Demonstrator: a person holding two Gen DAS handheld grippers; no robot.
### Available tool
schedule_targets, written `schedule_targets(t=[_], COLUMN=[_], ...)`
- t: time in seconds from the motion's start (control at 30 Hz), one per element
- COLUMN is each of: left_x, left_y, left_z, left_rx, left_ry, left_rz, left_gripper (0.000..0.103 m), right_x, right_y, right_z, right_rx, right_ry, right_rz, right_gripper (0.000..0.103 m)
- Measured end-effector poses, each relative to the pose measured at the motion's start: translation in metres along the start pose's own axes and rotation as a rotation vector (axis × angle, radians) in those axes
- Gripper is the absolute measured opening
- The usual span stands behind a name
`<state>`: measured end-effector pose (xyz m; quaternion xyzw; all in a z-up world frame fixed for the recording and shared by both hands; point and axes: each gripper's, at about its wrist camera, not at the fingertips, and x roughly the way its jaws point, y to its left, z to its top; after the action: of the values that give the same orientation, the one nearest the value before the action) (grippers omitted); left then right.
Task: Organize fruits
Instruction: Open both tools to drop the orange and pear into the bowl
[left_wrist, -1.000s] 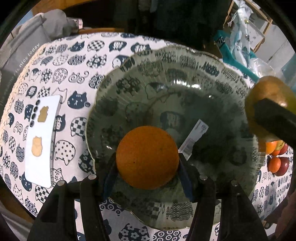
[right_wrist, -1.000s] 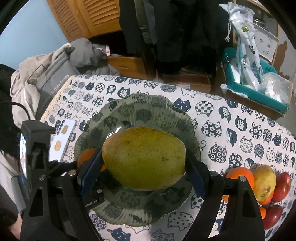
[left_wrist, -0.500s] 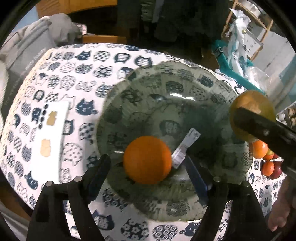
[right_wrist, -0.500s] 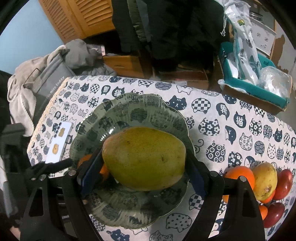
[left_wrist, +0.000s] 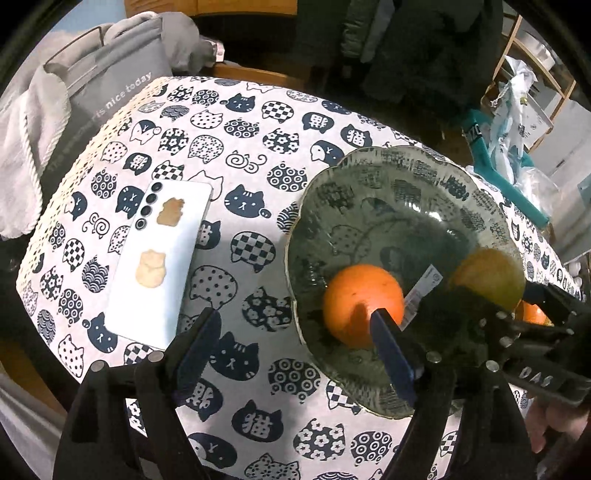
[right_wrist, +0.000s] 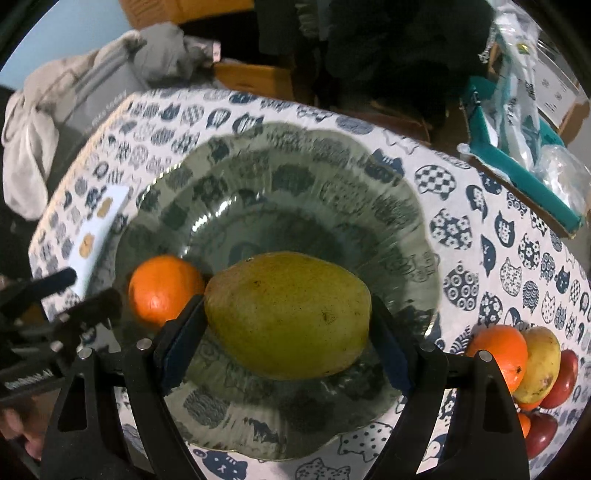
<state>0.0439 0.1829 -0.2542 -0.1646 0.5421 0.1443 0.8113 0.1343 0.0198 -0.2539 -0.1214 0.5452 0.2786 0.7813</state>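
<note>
An orange (left_wrist: 362, 305) (right_wrist: 164, 288) lies free in the near left part of a green patterned glass plate (left_wrist: 402, 184) (right_wrist: 288, 173) on the cat-print cloth. My left gripper (left_wrist: 291, 345) is open and empty, drawn back to the plate's near left edge. My right gripper (right_wrist: 284, 332) is shut on a green-yellow mango (right_wrist: 288, 314) and holds it over the plate, right beside the orange; the mango also shows in the left wrist view (left_wrist: 487, 277).
A white phone (left_wrist: 159, 258) lies left of the plate. A pile of oranges, a mango and red apples (right_wrist: 524, 365) sits at the table's right edge. A grey bag (left_wrist: 99, 85) hangs beyond the far left corner; a teal tray (right_wrist: 517, 166) stands far right.
My left gripper opened, let go of the orange in the plate and drew back to the left. My right gripper carried the mango lower and closer over the plate.
</note>
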Motion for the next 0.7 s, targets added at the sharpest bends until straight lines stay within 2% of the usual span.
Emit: schedule_targets(t=[0.43,0.7], left_x=[-0.007,-0.019], left_y=[0.006,0.008], left_z=[0.001,0.002], left_rx=[-0.010,-0.021], left_ry=[-0.011,-0.030], left_rz=[-0.001,-0.012], left_gripper=[0.084,0.084], right_x=[0.023,-0.002], right_y=[0.010,0.009], right_z=[-0.010,0.002], right_rx=[-0.055,-0.035], right_ry=[0.088,-0.007], right_rz=[-0.035,-0.009], right_gripper=[0.086,0.088])
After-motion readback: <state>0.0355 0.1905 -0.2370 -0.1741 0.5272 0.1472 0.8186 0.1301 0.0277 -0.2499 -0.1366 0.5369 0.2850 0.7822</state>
